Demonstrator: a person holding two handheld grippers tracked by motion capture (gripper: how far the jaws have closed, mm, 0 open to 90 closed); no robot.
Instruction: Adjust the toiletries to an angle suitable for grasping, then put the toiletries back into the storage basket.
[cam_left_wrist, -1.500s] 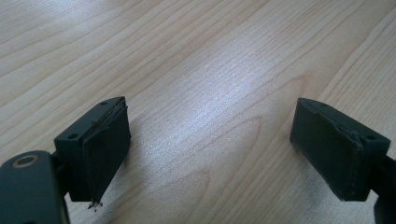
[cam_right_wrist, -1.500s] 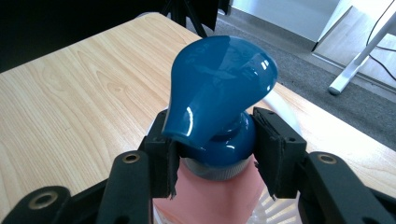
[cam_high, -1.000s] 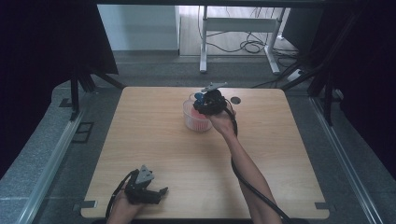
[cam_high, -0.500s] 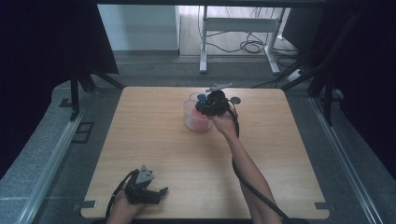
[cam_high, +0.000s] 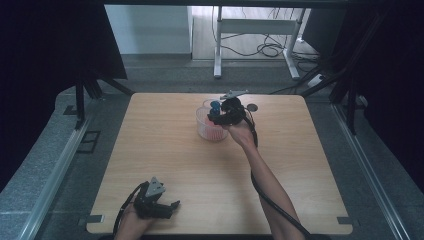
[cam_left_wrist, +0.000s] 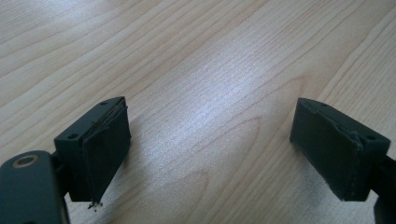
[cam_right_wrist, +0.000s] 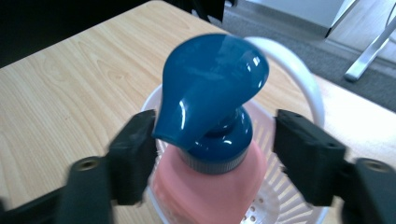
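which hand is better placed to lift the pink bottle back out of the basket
Right. The right gripper has just been opening, its jaws either side of the pink bottle in the white basket. The left gripper rests at the table's near edge.

You've got one pink bottle (cam_right_wrist: 205, 186) with one blue pump cap (cam_right_wrist: 210, 88), sitting in one white basket (cam_right_wrist: 299, 84) at about 12 o'clock on one wooden table (cam_high: 165, 150). Two grippers: left gripper (cam_high: 167, 209) at 7 o'clock, right gripper (cam_high: 216, 116) at 12.

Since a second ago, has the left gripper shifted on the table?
No. The left gripper sits at the same spot by the table's near edge, beside the left corner.
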